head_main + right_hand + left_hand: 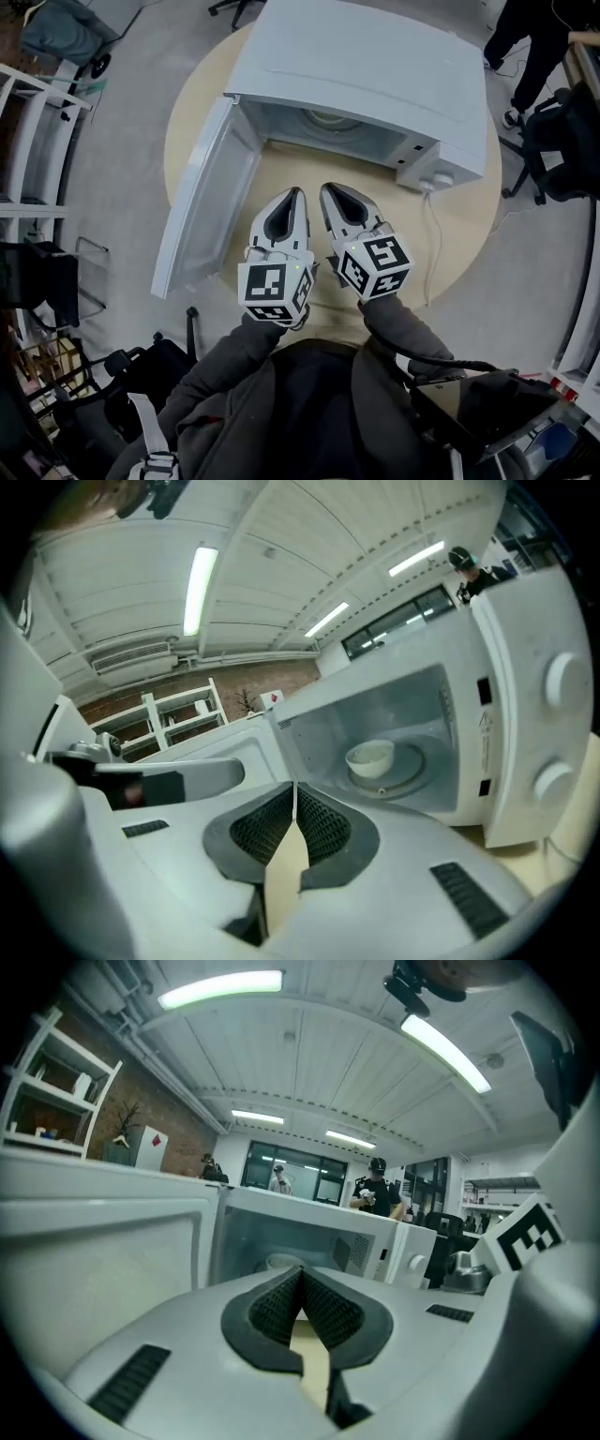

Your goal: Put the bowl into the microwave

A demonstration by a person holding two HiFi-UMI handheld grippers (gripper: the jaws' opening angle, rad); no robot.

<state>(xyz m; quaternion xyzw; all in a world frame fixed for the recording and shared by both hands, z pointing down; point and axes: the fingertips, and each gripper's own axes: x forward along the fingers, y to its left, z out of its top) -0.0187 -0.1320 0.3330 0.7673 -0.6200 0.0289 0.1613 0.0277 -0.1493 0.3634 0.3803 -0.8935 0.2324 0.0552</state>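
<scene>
Sitting inside the microwave (525,639), the bowl (370,757); seemingly hidden from above.

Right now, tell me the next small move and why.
Probably swing the left gripper toward the open white microwave door to push it shut: the small white bowl already sits inside the white microwave, and that gripper is shut and empty.

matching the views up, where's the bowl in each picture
Head view: pale round shape, likely the bowl, top centre inside the microwave.
Left gripper view: only its rim shows, centre, low in the cavity.
Right gripper view: right of centre, on the turntable.
Shared landmark: the open white microwave.
</scene>
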